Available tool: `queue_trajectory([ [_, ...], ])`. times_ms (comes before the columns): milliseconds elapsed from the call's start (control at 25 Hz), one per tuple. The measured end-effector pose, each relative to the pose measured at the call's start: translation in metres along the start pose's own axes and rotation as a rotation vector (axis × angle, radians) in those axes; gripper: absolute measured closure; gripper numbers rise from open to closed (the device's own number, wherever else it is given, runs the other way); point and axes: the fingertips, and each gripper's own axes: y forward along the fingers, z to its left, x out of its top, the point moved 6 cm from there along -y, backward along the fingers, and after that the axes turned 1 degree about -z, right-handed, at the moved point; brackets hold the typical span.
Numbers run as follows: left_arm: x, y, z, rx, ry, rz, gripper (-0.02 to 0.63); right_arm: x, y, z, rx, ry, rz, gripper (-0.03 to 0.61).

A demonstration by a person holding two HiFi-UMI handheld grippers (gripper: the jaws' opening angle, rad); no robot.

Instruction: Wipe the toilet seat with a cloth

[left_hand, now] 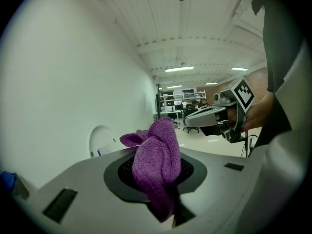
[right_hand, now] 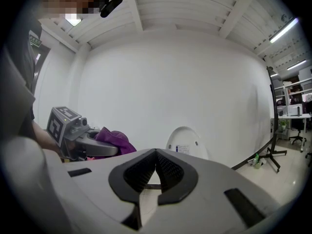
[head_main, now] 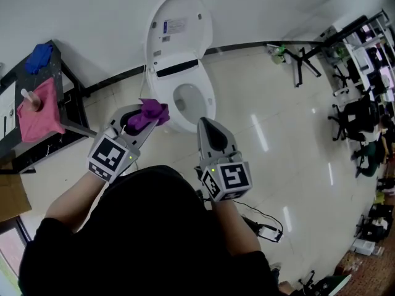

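we are finding the toilet (head_main: 185, 79) standing straight ahead, its lid (head_main: 180, 23) tilting up against the wall, so the seat (head_main: 208, 94) is lying open from above. the left gripper (head_main: 148, 113) and the right gripper (head_main: 208, 131) are hanging just before the near rim, apart from each other. on our left the black side table (head_main: 52, 73) is narrowing the floor beside the bowl. to our right the tiled floor (head_main: 271, 147) is lying bare up to a black stand (head_main: 302, 60). a cable (head_main: 265, 214) is trailing near our right side.
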Motion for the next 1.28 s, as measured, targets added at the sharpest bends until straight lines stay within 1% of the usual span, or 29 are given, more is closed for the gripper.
queue_trajectory([
  [240, -0.0016, 0.0011, -0.0003, -0.011, 0.016, -0.01, 0.52, -0.0012, -0.002, 0.0042, -0.023, -0.011, 0.025, 0.565],
  [640, -0.0049, 0.0046, 0.0021, -0.025, 0.012, -0.007, 0.52, -0.0039, -0.007, 0.0056, -0.046, -0.001, 0.019, 0.565],
  [920, -0.007, 0.0055, 0.003, -0.031, 0.012, -0.001, 0.52, -0.0065, -0.0071, 0.0057, -0.053, 0.002, 0.013, 0.565],
  [1280, -0.0066, 0.0056, 0.0031, -0.033, 0.012, 0.001, 0.52, -0.0062, -0.0067, 0.0068, -0.041, -0.007, 0.01, 0.565],
])
